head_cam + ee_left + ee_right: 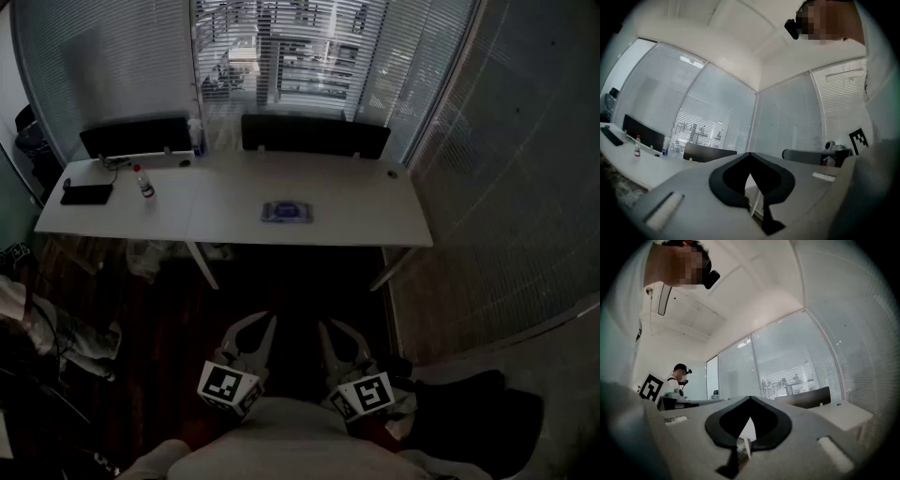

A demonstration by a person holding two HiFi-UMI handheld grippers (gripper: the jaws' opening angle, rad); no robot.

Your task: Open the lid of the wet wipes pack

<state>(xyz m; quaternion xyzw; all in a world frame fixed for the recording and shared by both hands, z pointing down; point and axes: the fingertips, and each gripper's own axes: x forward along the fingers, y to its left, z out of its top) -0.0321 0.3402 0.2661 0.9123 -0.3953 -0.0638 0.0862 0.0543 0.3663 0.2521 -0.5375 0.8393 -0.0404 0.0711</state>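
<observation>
The wet wipes pack (pixel 286 213), bluish with a pale lid, lies flat near the middle of the long white table (pixel 356 211), its lid down. Both grippers hang low in the head view, close to the person's body and well short of the table. The left gripper (pixel 257 324) and the right gripper (pixel 336 328) sit side by side over the dark floor, pointing at the table. Along its own jaws, the left gripper (pixel 750 153) has its tips meeting and nothing between them. The right gripper (pixel 750 398) stands the same way, shut and empty. Neither gripper view shows the pack.
A small bottle (pixel 145 185) and a flat black device (pixel 86 194) lie at the table's left end. Dark screens (pixel 314 136) line its far edge before blind-covered glass walls. Table legs (pixel 202 264) stand in front. Another person (pixel 679 376) stands far off.
</observation>
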